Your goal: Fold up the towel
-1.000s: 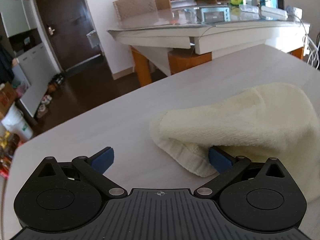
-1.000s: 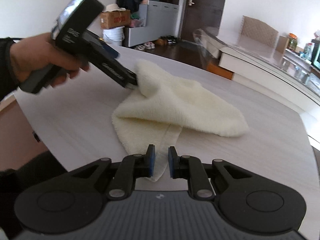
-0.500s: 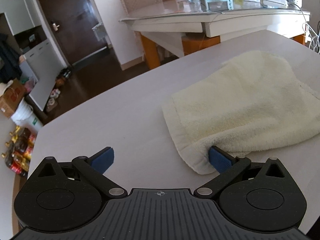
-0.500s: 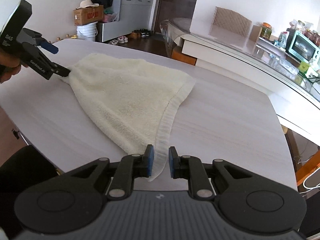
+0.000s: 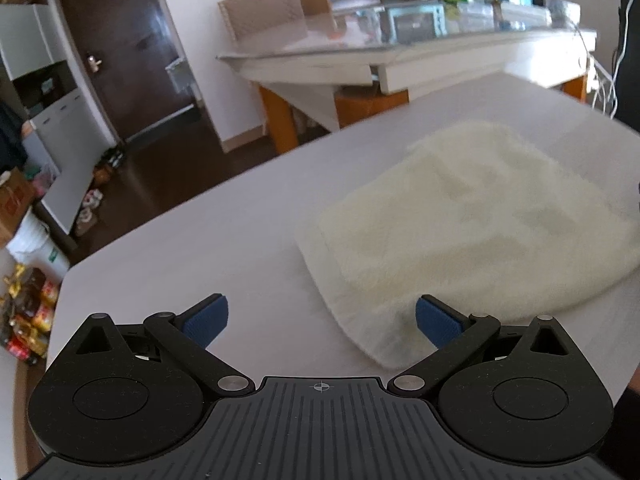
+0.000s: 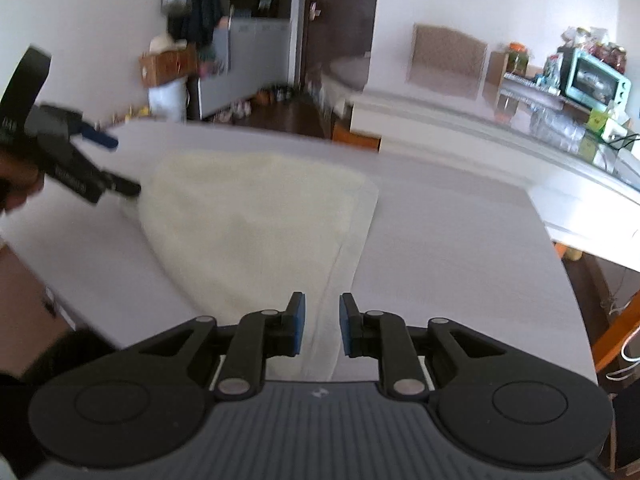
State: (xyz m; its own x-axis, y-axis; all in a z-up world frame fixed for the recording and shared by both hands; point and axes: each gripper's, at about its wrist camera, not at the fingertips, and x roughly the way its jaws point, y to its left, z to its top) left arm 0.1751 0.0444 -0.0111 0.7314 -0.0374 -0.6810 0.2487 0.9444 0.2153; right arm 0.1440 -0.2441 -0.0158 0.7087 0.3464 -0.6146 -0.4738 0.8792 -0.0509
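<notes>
Item: cream terry-cloth towel (image 5: 472, 236), laid doubled and flat on the pale wood-grain table (image 5: 208, 248). Left gripper (image 5: 320, 316): jaws spread wide, nothing clamped, at the near corner. Right gripper (image 6: 320, 322): jaws parted, the towel's hem (image 6: 344, 264) lying loose between them. Edges are best squared before any further fold. Containers: none on this table.

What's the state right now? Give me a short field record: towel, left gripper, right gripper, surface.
towel: cream towel lying folded over on the table, edge band toward the right gripper
left gripper: jaws wide open, at the towel's near corner, gripping nothing
right gripper: jaws apart, towel edge lying between them, not pinched
surface: pale table
</notes>
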